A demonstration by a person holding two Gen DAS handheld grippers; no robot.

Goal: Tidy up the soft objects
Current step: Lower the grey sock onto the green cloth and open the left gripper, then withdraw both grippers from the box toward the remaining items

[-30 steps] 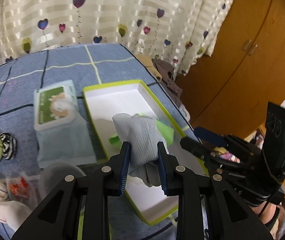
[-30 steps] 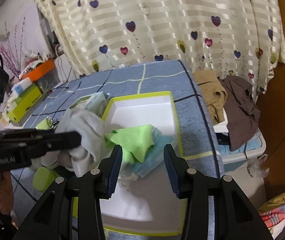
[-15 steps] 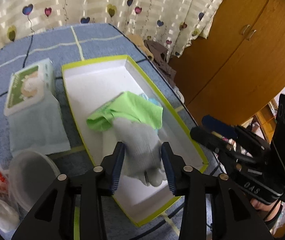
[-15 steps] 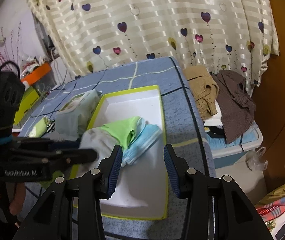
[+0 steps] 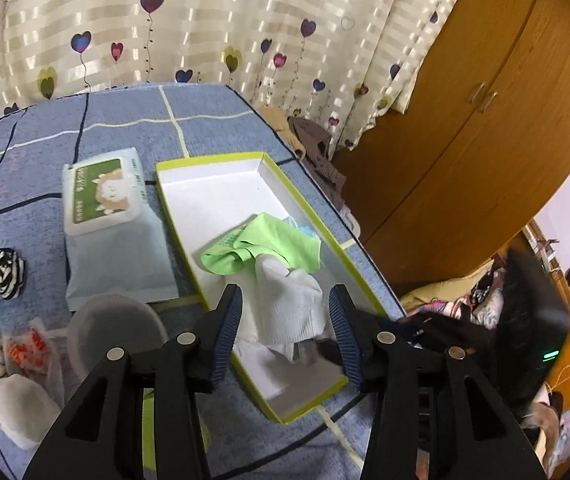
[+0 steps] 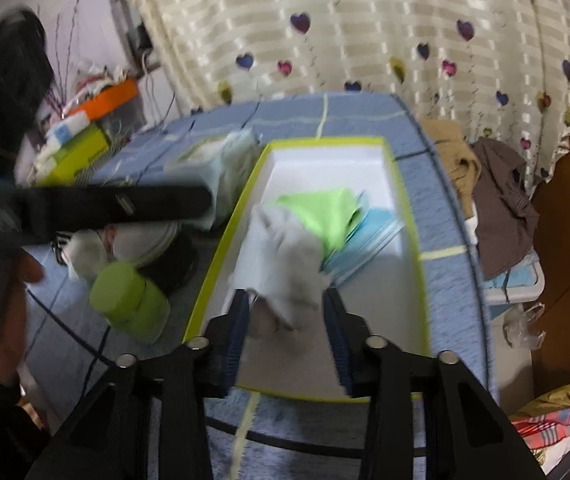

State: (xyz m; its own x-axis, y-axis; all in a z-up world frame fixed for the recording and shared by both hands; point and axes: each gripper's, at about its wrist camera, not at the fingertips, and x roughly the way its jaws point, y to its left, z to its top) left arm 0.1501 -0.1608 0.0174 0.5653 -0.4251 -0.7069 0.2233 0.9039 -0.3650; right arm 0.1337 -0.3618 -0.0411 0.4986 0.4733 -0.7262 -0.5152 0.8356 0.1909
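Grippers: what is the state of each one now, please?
Left gripper: open, just let go of the grey sock.
Right gripper: closing around that sock; grip cannot be told.

Heart-print curtain (image 5: 213, 36) hangs beside a wooden wardrobe (image 5: 481, 120).

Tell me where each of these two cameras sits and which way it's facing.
Left wrist: on the left tongs, angled down at the grey sock in the white box; its own open fingers show.
Right wrist: on the right tongs, facing the same box from its near end; a hand shows at left.
Shared: box, sock, green cloth, curtain.
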